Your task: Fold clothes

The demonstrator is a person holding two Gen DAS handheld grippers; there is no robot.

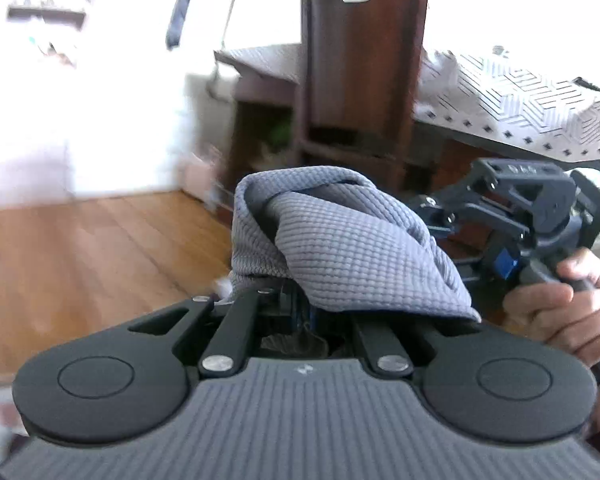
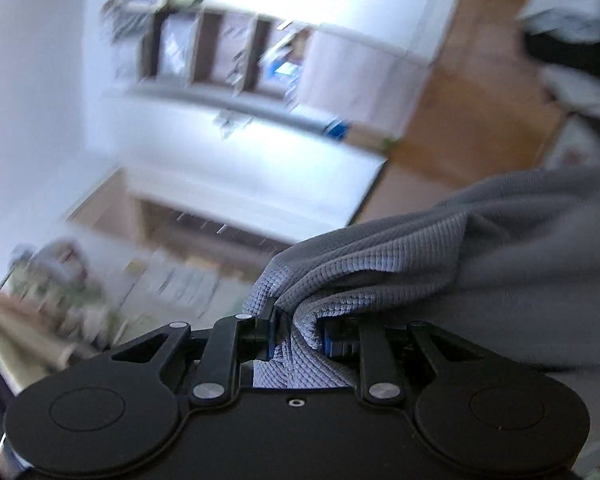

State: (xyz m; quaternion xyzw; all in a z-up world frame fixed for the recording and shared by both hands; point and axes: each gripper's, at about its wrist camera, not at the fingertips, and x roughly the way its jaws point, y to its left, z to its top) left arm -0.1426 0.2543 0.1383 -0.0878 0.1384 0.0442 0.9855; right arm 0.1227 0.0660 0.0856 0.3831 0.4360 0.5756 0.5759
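A grey waffle-knit garment (image 1: 340, 240) is held up in the air. My left gripper (image 1: 300, 300) is shut on its cloth, which drapes over and hides the fingertips. In the right wrist view the same grey garment (image 2: 380, 268) bunches between the fingers of my right gripper (image 2: 296, 328), shut on a fold, and stretches off to the right. The right gripper (image 1: 516, 216) also appears in the left wrist view at the right, held by a hand (image 1: 572, 312), close beside the cloth.
A dark wooden chair back (image 1: 364, 80) stands ahead, with a table under a patterned white cloth (image 1: 508, 100) behind it. Wooden floor (image 1: 80, 256) lies to the left. The right wrist view is blurred, with white shelving (image 2: 228, 80) and floor (image 2: 460, 100).
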